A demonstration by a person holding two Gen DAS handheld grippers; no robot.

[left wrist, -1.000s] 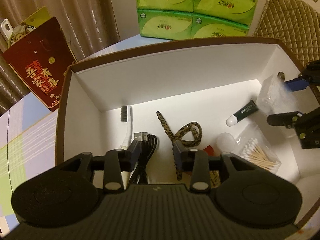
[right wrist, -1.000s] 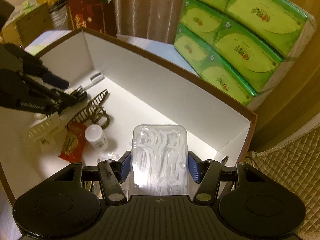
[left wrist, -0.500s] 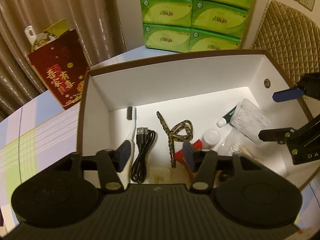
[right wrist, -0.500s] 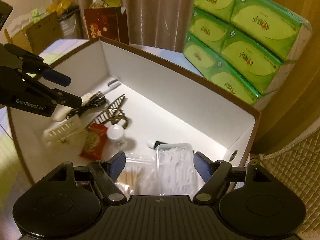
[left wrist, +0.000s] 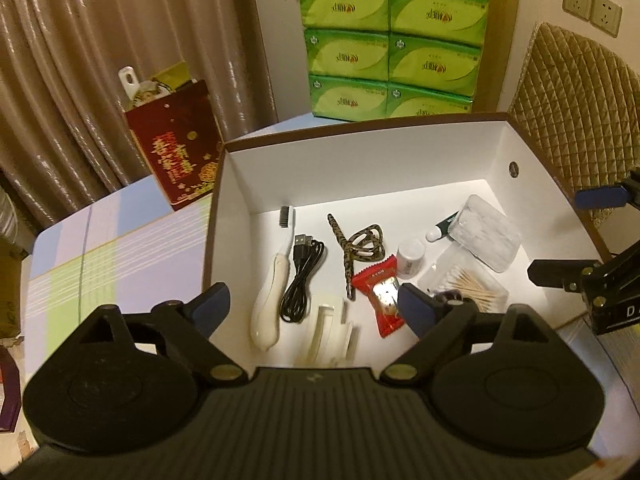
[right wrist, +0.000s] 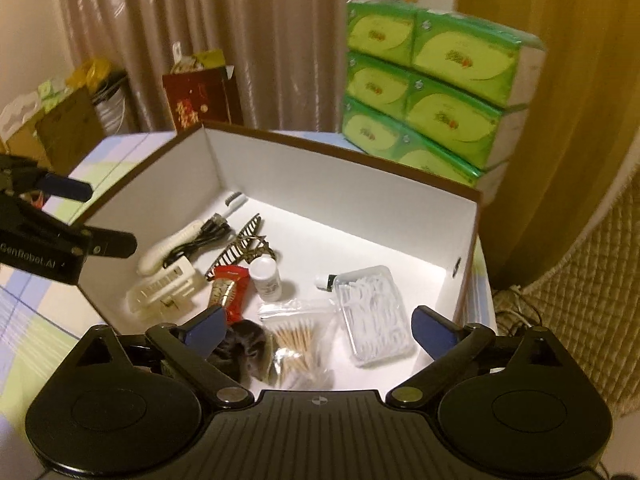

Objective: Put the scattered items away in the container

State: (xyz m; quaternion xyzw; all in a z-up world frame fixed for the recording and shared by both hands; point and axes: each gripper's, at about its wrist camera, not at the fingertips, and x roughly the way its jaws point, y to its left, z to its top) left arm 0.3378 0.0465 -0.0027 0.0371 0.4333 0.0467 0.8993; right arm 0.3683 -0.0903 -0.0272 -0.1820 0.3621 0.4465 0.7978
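Left gripper (left wrist: pixel 312 308) and right gripper (right wrist: pixel 318 326): jaws just opened wide, nothing between them. Floss-pick case (right wrist: pixel 374 314) flat inside box (right wrist: pixel 340 176), below right gripper, long axis along its pointing line. Cable (left wrist: pixel 300 276) below left gripper.

Warm, dim yellowish room light tints both views. The white floor of the brown-rimmed cardboard box (left wrist: pixel 420 216) is the brightest area, nearly blown out along its far edge, while the near wall lies in shade. A glare spot sits on the shiny red foil sachet (left wrist: pixel 382 294). Fisheye bending curves the pleated beige curtains (right wrist: pixel 248 40); corners fall to black vignette, and fine detail stays soft and grainy
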